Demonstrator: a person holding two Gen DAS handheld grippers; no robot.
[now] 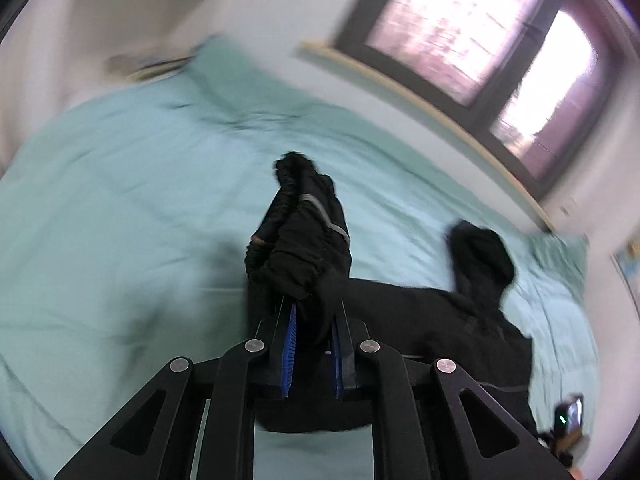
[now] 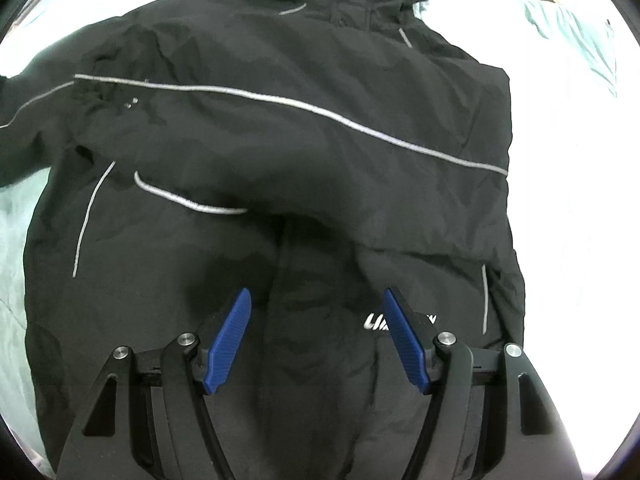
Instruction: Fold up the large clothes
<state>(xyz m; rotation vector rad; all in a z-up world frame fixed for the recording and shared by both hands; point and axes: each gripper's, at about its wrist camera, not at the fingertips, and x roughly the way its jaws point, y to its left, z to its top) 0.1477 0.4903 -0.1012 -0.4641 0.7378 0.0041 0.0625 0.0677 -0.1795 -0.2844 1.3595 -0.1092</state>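
Observation:
A black hooded jacket (image 2: 280,128) with grey piping lies spread on the bed. One sleeve lies folded across its front. My right gripper (image 2: 318,296) is open, just above the jacket's lower front near a white logo (image 2: 374,322), holding nothing. My left gripper (image 1: 314,304) is shut on the jacket's other sleeve (image 1: 304,232). It holds the elastic cuff end lifted above the bed. The jacket body and hood (image 1: 480,256) trail to the right in the left wrist view.
The bed has a light green sheet (image 1: 120,200). A window (image 1: 480,40) with a wooden sill is on the wall behind the bed. Crumpled green bedding (image 2: 576,36) lies at the far right. A small device (image 1: 570,416) shows at the lower right.

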